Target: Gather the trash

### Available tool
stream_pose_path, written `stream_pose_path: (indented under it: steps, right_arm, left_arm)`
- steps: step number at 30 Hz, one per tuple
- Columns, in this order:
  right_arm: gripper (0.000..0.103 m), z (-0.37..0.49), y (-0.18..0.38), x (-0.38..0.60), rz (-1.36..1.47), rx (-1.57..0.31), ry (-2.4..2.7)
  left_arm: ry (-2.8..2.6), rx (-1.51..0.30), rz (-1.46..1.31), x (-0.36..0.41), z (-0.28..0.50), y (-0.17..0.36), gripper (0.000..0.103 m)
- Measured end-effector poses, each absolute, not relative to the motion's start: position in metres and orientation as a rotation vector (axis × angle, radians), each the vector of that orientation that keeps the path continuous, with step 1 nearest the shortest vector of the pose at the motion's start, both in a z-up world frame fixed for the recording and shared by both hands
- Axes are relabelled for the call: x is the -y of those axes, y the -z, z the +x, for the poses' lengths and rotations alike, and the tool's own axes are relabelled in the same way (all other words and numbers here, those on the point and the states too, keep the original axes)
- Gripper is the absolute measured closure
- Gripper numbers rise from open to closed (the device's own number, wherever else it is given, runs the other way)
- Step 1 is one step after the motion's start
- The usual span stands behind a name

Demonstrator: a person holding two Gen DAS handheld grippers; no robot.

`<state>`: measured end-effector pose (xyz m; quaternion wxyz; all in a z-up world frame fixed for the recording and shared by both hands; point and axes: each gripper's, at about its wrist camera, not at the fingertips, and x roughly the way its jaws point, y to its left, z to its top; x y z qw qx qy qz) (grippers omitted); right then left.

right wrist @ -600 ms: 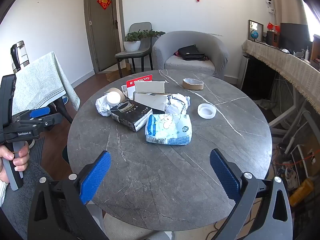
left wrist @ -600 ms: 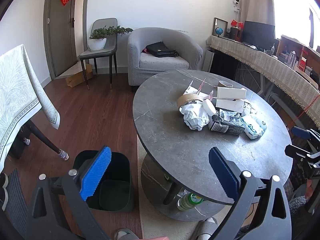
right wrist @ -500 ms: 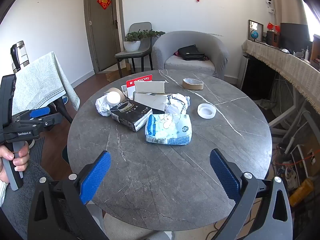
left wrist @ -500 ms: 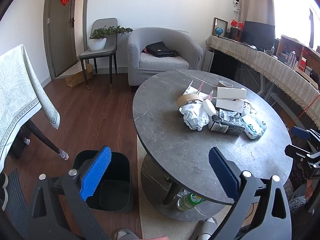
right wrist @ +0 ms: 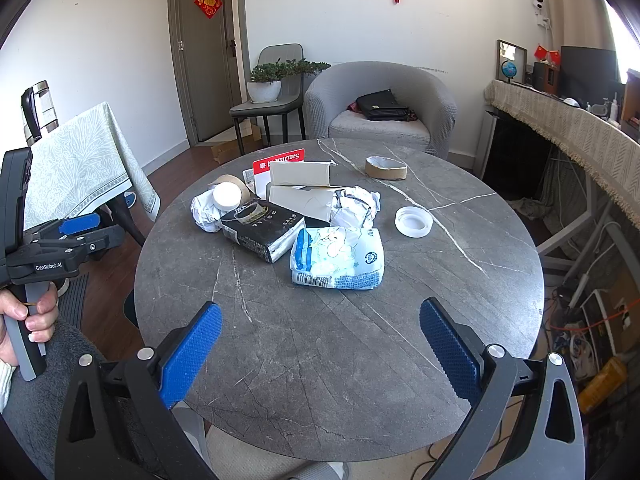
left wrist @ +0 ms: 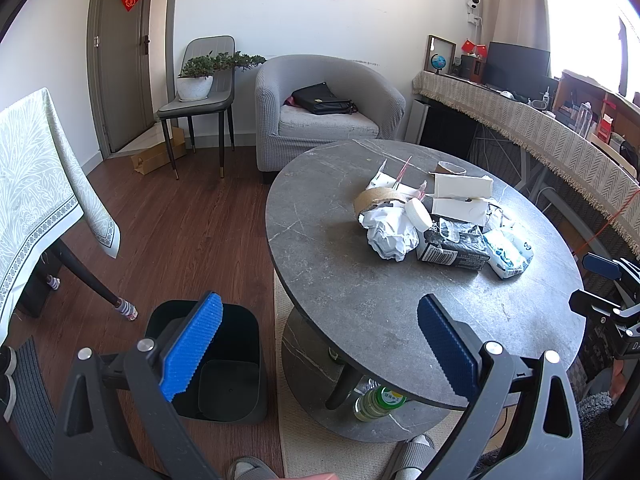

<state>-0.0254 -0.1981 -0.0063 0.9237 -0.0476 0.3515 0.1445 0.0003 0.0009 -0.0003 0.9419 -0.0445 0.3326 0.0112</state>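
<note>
— Since both the left gripper (left wrist: 316, 332) and right gripper (right wrist: 320, 340) hover spread wide and empty, has collecting begun?
— Seemingly not; the trash pile (right wrist: 304, 216) sits mid-table (right wrist: 360, 360), the bin (left wrist: 224, 364) on the floor beside. Next: reach in, close on one piece

A: The table (right wrist: 400, 340) looks like grey stone, matt, with pale veins running through it. The floor (left wrist: 180, 220) is dark wood plank with a slight sheen.

B: The trash on it is mostly paper and film: a crumpled paper ball (left wrist: 390, 234), two white cardboard boxes (right wrist: 300, 173), a glossy black foil pack (right wrist: 262, 229) and a shiny blue-and-white plastic pack (right wrist: 340, 258).

A: The tape roll (right wrist: 386, 168) has a brown cardboard core. The bin (left wrist: 224, 372) is smooth black plastic.

B: The fingers (right wrist: 190, 356) carry ribbed blue rubbery pads on matt black plastic arms. The armchair (left wrist: 328, 100) is grey woven cloth.
</note>
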Motion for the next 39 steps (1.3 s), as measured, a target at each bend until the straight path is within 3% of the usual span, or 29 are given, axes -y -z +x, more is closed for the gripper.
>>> stream_pose_path:
  steps: [39]
  right_arm:
    - [0.003,-0.025,0.007,0.1979,-0.1,-0.724,-0.294]
  left_arm:
    - [-0.023,-0.683,-0.092,-0.0009,0.0017,0.0041,0.003]
